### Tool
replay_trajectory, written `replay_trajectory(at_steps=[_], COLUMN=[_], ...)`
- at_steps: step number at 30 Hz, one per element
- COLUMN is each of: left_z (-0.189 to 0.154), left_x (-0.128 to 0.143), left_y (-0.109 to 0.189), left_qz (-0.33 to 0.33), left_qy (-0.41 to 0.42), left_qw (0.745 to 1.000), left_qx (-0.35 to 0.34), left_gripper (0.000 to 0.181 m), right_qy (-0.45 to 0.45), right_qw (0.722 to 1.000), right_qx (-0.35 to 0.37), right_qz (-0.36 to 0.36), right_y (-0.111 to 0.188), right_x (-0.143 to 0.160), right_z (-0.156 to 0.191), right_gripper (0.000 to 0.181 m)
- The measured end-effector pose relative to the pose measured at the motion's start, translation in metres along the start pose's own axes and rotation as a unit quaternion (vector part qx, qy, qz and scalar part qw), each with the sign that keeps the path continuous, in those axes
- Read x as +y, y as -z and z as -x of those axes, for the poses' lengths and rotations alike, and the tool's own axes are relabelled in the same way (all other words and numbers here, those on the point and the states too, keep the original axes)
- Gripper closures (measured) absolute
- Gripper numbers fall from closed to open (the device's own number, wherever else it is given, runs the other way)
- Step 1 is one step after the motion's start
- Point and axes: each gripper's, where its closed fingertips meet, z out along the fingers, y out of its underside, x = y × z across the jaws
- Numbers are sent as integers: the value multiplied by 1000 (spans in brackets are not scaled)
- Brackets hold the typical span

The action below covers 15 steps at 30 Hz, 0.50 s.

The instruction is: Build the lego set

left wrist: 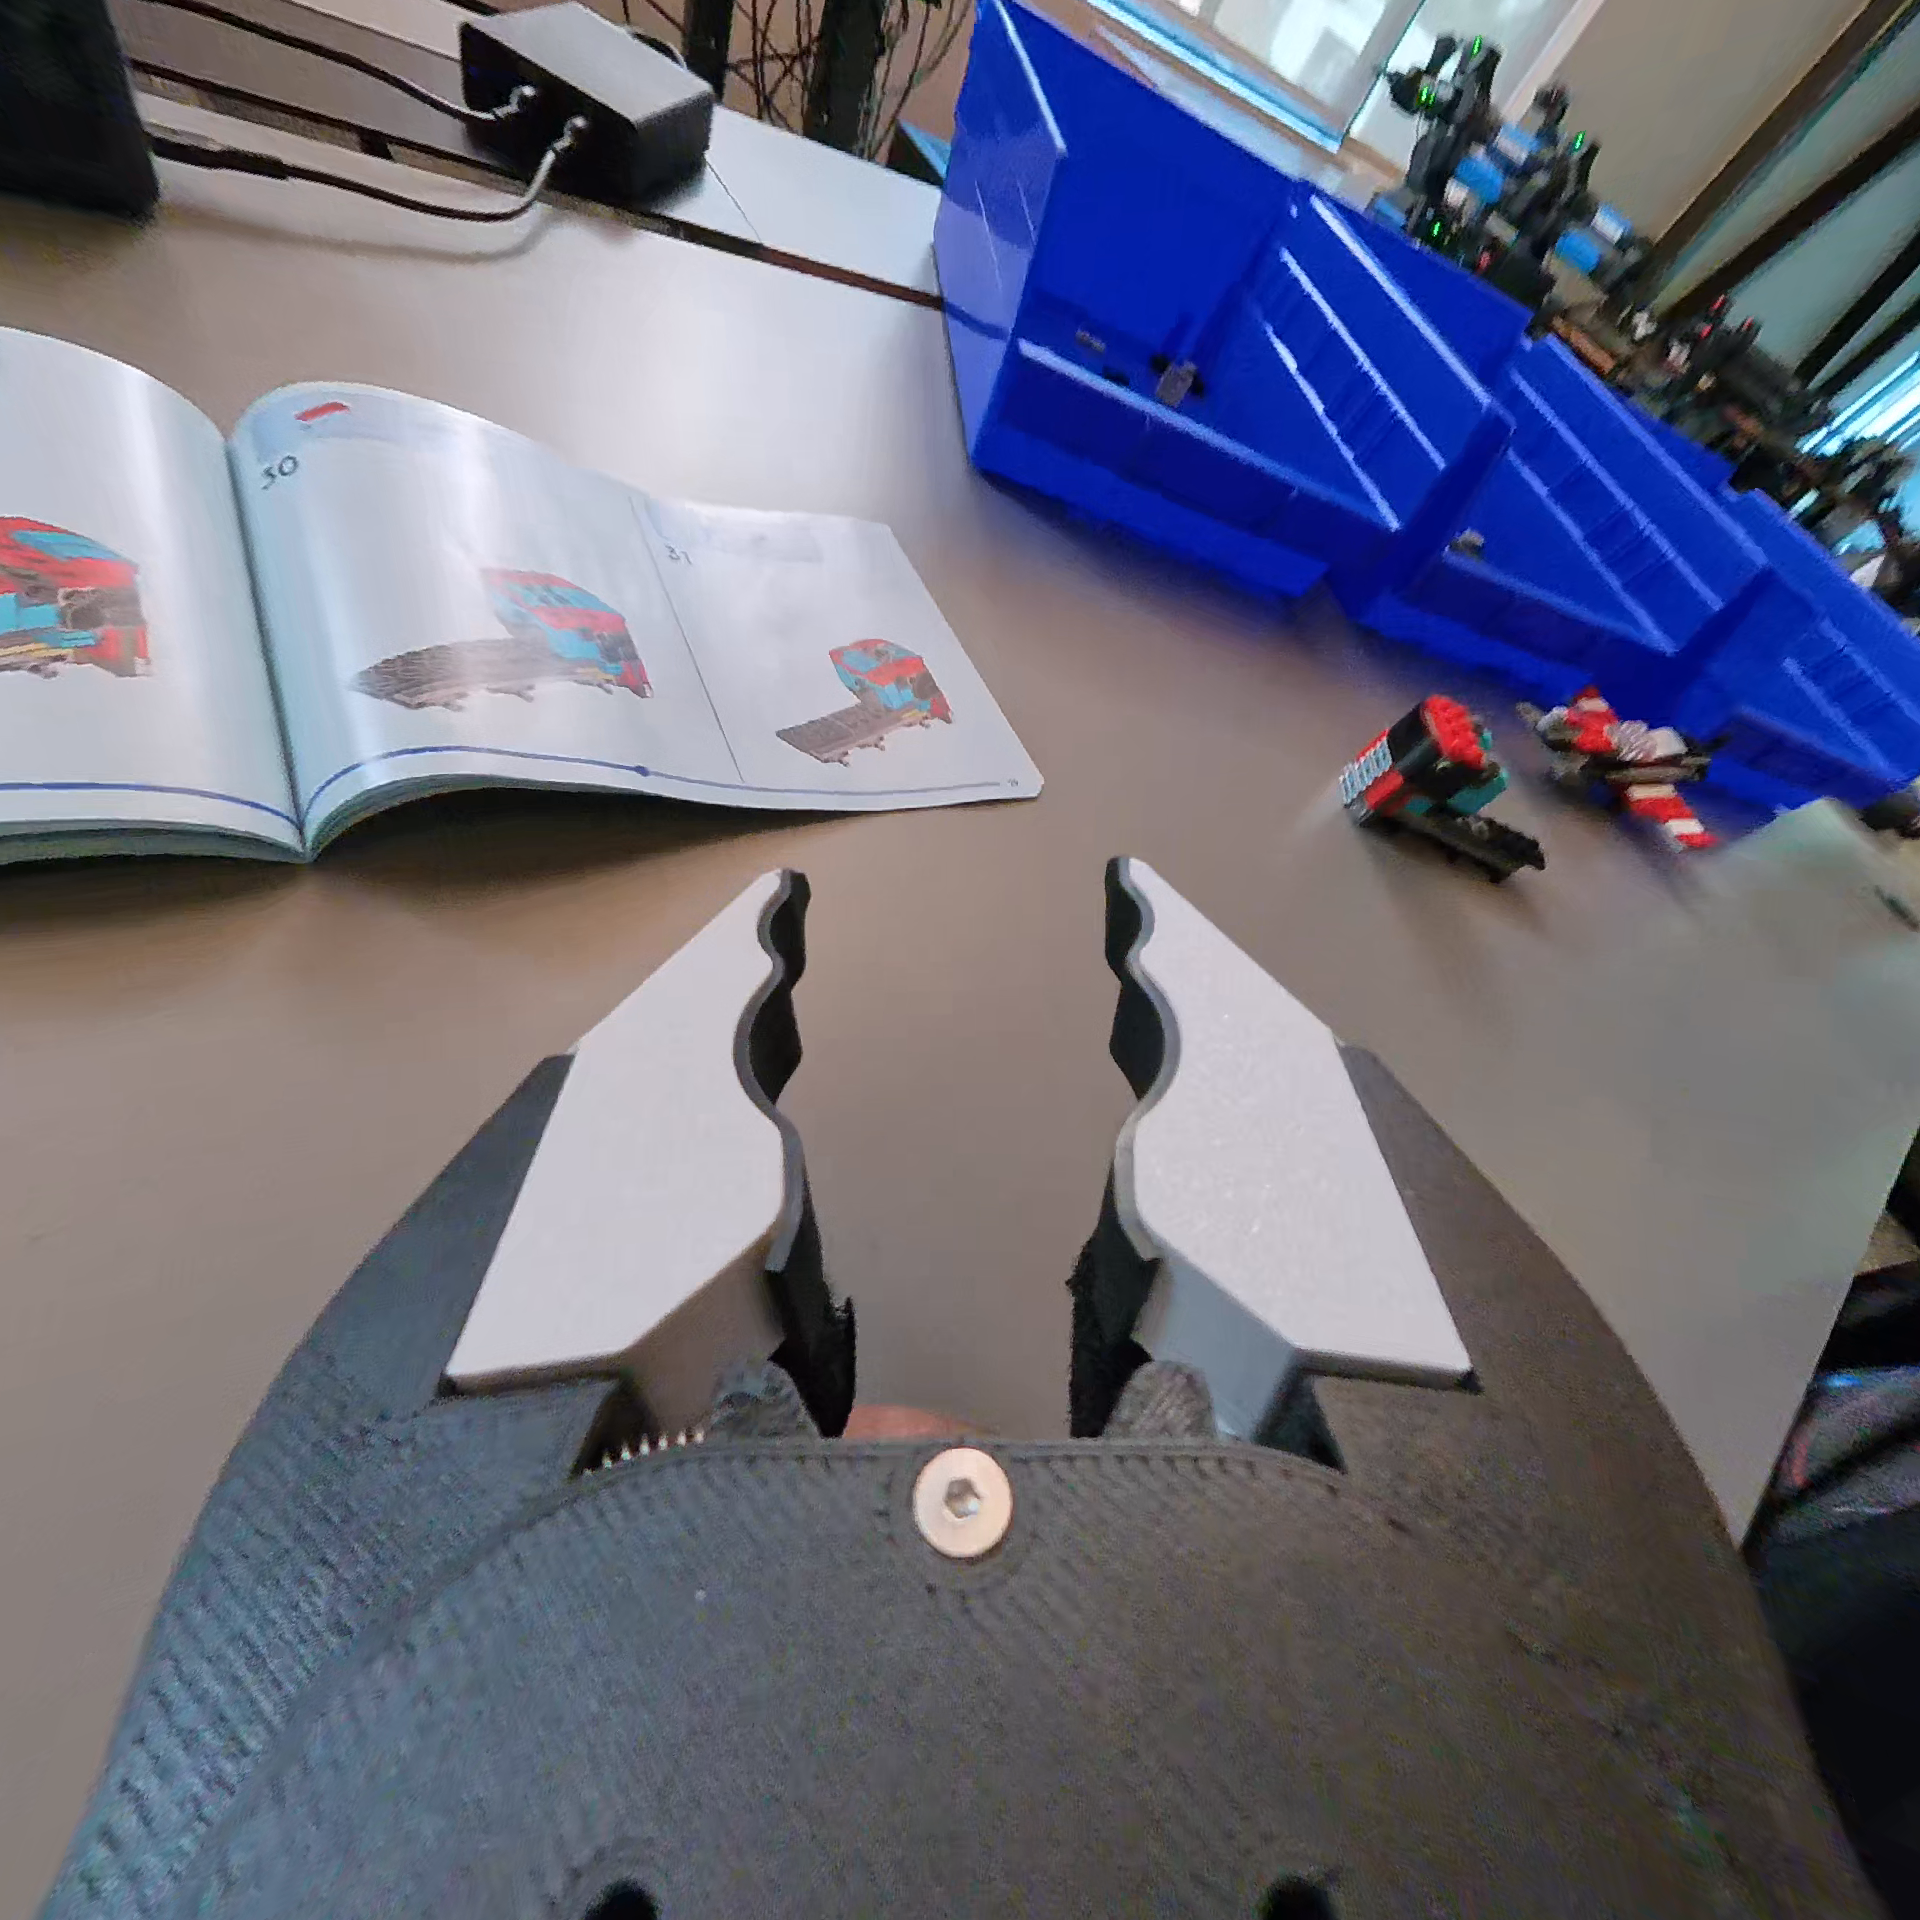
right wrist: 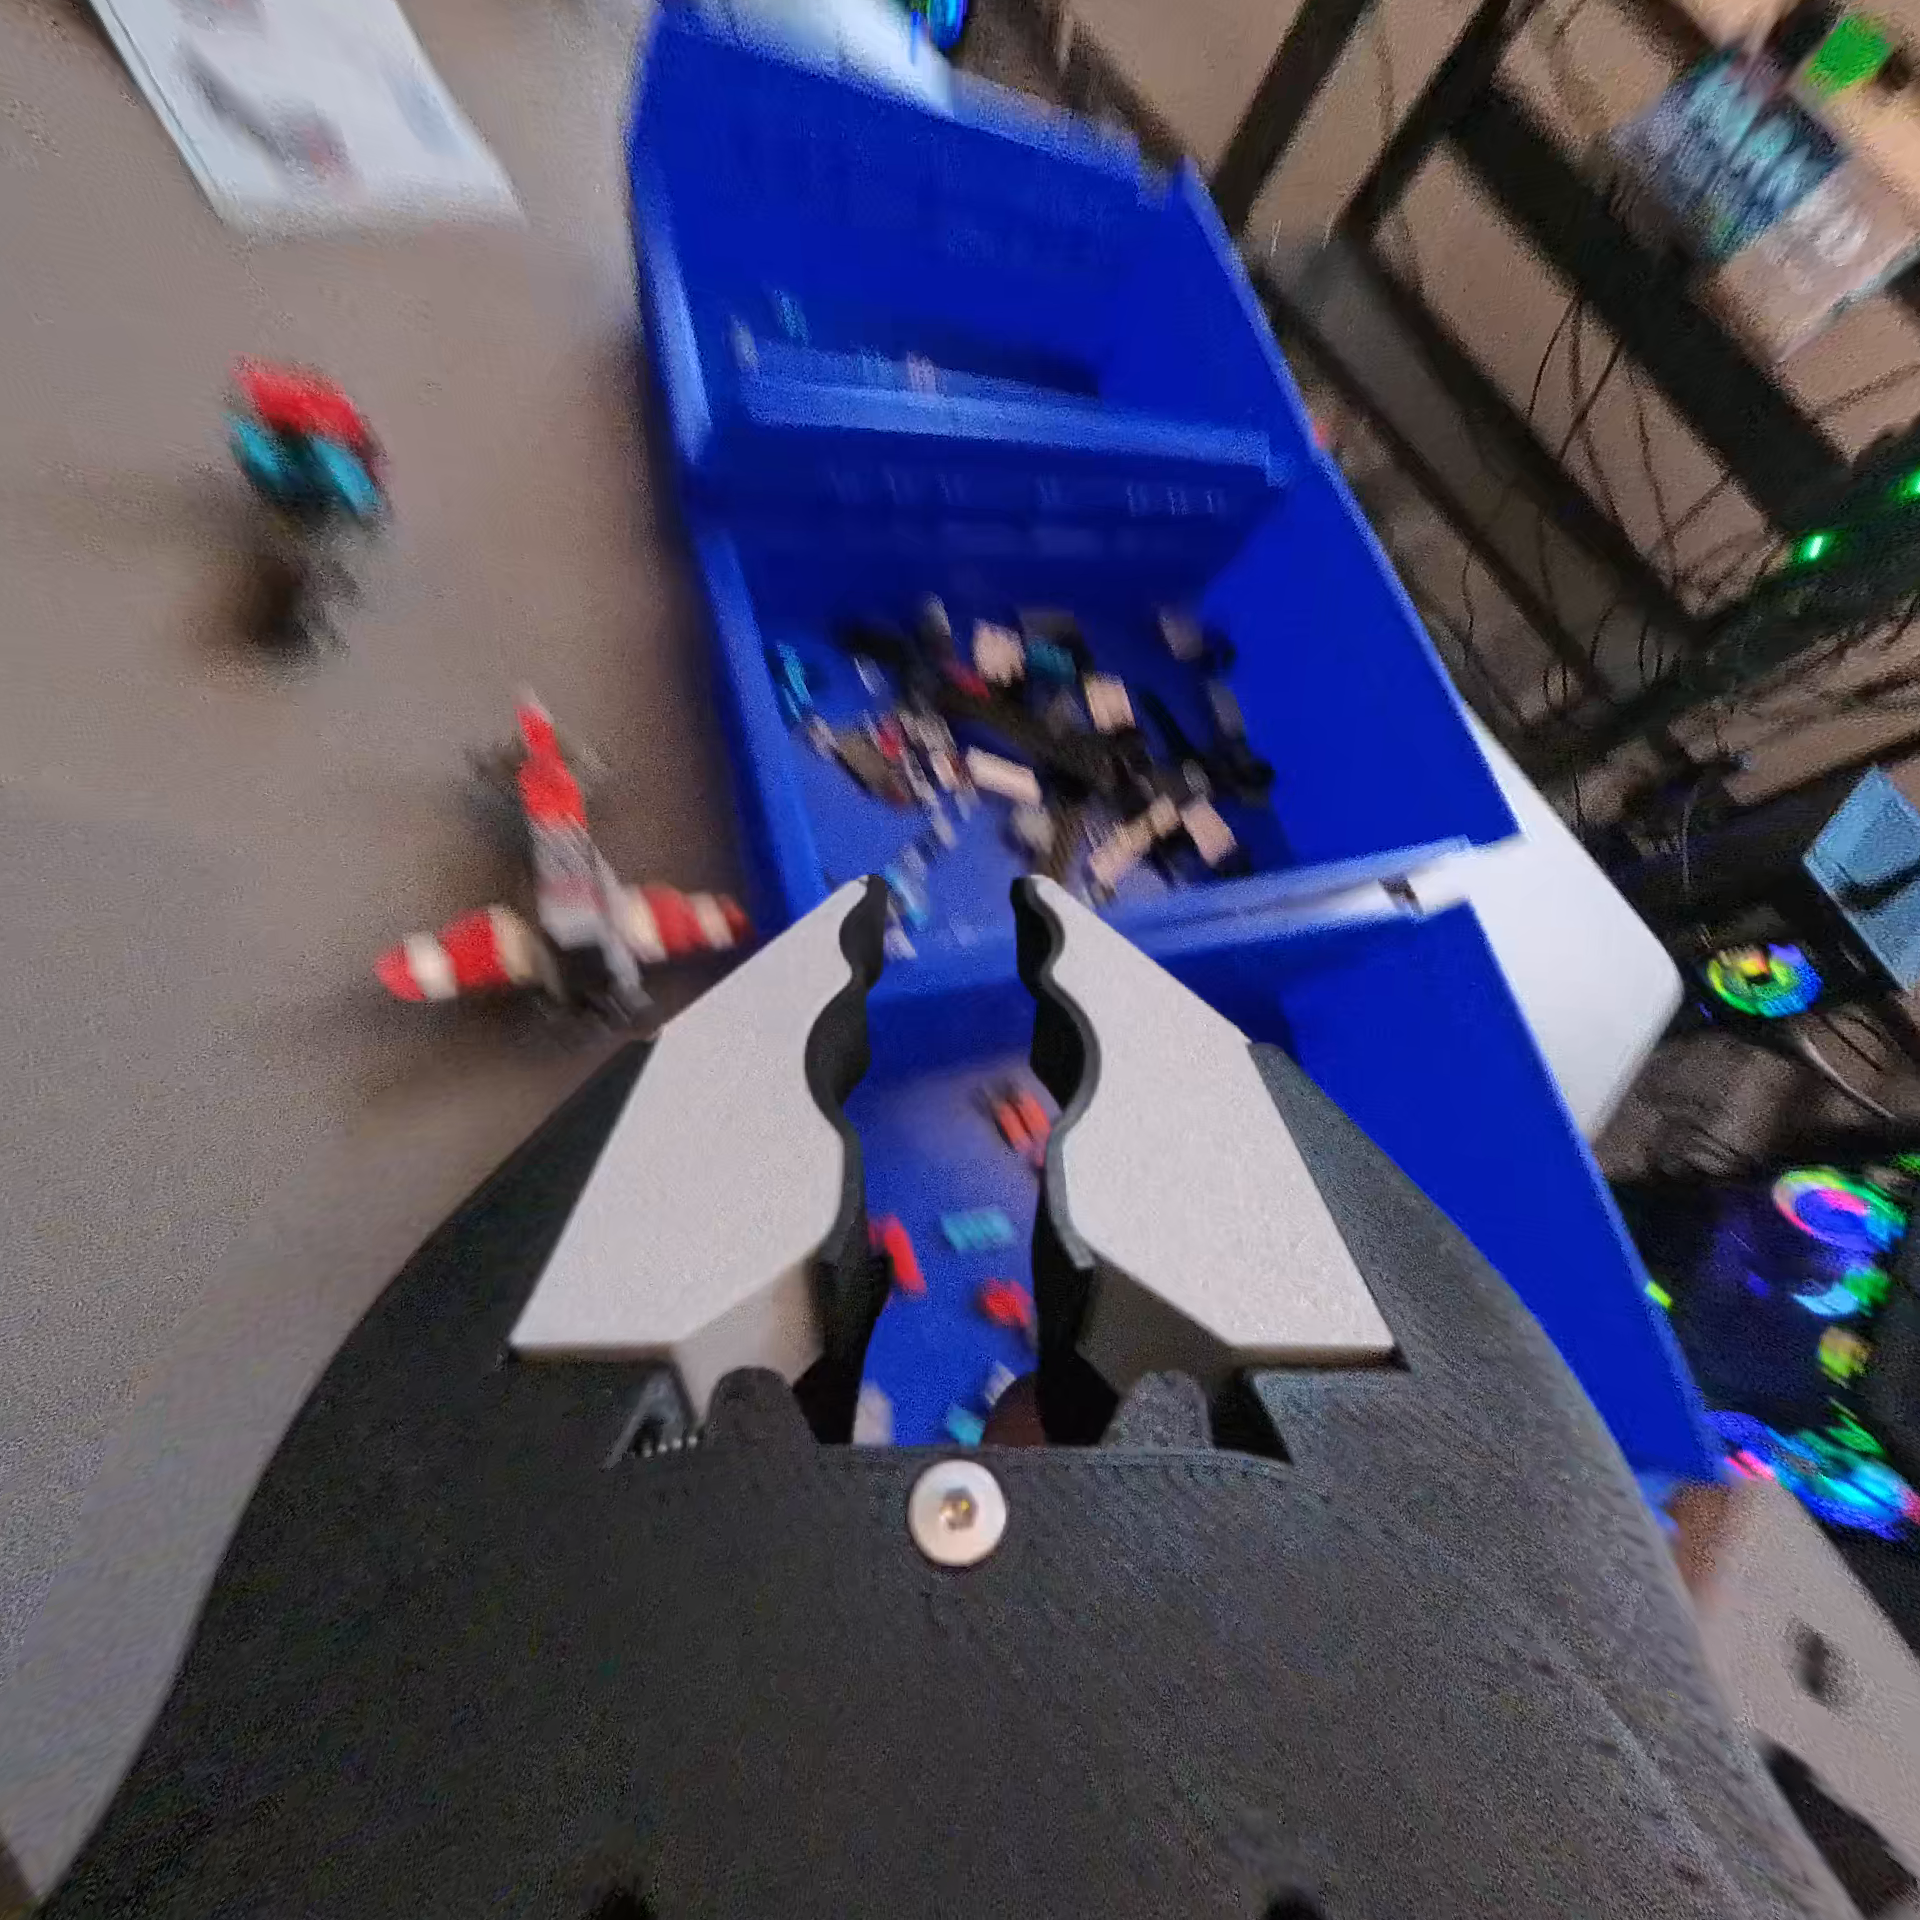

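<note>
The half-built red-and-teal lego truck sits on my counter beside the striped lego plane, near blue bins, while my left hand-held gripper and right hand-held gripper hang parted, empty.

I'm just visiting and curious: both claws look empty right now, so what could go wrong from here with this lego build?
1. The right gripper hangs open over the blue bin, where the loose bricks lie jumbled; it could pinch two or the wrong one.
2. The red-and-white striped model sits right beside that bin, so a sideways swing might knock it.
3. The left gripper is near the open instruction booklet and could nudge it.
</note>
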Motion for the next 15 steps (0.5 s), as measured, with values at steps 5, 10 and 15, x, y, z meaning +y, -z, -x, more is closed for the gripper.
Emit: replay_trajectory(at_steps=[5,10,15], left_z=[4,9,9], left_x=[-1,-4,0], left_y=[1,9,10], left_qz=[-6,-30,-27], left_qy=[-2,27,26], left_qw=[1000,999,998], left_qx=[-21,-35,-51], left_gripper=[122,122,122], right_qy=[86,119,141], right_qw=[976,944,930], right_qx=[-99,-178,-187], right_qz=[173,252,282], right_y=[-31,-66,-81], right_x=[95,150,171], right_z=[-32,-31,-40], right_gripper=[160,160,158])
